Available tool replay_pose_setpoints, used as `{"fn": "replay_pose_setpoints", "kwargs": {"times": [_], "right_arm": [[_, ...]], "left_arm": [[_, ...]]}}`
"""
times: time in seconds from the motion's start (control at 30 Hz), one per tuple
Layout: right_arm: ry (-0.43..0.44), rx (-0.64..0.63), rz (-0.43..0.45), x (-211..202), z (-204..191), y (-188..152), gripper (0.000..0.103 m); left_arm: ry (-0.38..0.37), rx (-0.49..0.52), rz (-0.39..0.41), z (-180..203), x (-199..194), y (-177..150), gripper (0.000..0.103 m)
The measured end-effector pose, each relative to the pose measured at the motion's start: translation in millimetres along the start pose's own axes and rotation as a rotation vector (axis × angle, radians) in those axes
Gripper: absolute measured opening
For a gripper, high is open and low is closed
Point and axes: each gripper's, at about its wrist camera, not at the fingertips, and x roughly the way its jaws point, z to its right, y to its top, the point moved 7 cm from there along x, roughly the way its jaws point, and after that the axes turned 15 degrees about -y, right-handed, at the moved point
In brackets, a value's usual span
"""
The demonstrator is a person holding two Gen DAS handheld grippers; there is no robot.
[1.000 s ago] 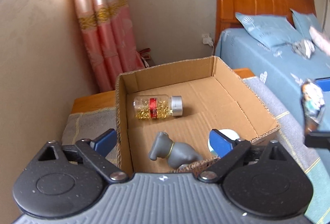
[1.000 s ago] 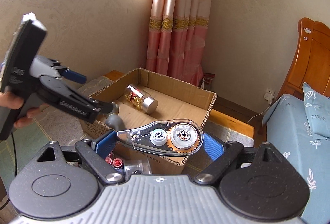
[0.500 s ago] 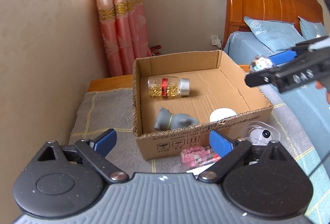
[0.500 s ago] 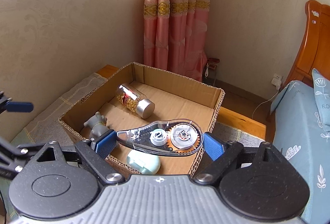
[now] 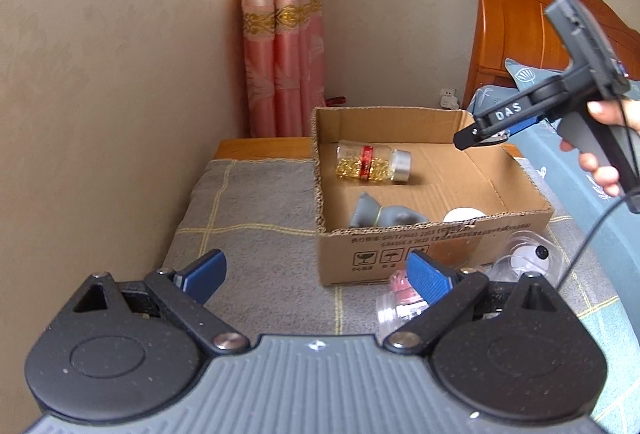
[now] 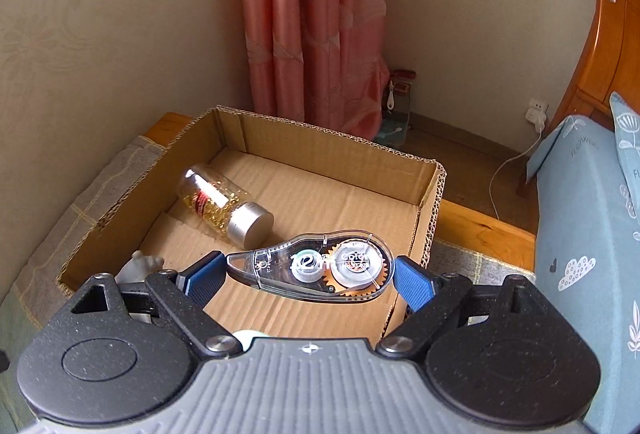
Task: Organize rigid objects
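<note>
An open cardboard box [image 5: 432, 246] [image 6: 432, 194] stands on a grey checked cloth. Inside lie a clear bottle of gold capsules [image 5: 372, 164] [image 6: 226, 200], a grey animal figure [image 5: 380, 216] [image 6: 140, 266] and a pale round case [image 5: 464, 215]. My right gripper [image 6: 308, 276] is shut on a clear correction tape dispenser [image 6: 316, 266], held above the box's right half; it also shows over the box's far right corner in the left wrist view [image 5: 480, 138]. My left gripper [image 5: 316, 274] is open and empty, low in front of the box.
A pink-capped clear bottle [image 5: 400, 290] and a clear packet with a white round item [image 5: 528, 258] lie on the cloth [image 5: 256, 214] before the box. A wall stands left, a pink curtain [image 6: 316, 18] behind, and a blue bed [image 6: 588, 202] right.
My left gripper has pulled back from the box and stays open. My right gripper has carried the dispenser forward over the box interior.
</note>
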Motion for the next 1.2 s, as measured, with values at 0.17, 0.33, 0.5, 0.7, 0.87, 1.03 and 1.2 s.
{"fn": "replay_pose_setpoints", "kwargs": {"times": [0.17, 0.33, 0.5, 0.7, 0.87, 1.03, 1.2], "right_arm": [[-0.002, 0.013, -0.045, 17, -5, 4, 0.093], [-0.060, 0.013, -0.039, 26, -6, 11, 0.102], [-0.064, 0.041, -0.030, 21, 0, 13, 0.103], [-0.059, 0.022, -0.027, 6, 0, 4, 0.103], [-0.060, 0.008, -0.015, -14, -2, -10, 0.103], [-0.032, 0.011, -0.020, -35, -4, -34, 0.103], [-0.007, 0.008, -0.017, -51, -9, -67, 0.103]], "left_arm": [[0.001, -0.007, 0.003, -3, -3, -4, 0.097], [-0.005, -0.004, 0.006, -2, -5, -4, 0.097], [-0.006, -0.012, 0.010, -4, -5, -5, 0.097], [-0.011, -0.009, 0.010, -1, -7, -5, 0.097], [-0.011, -0.007, 0.008, 0, -8, -6, 0.097], [-0.018, 0.000, -0.003, 3, -7, -9, 0.097], [-0.027, 0.013, -0.019, 8, -4, -12, 0.097]]}}
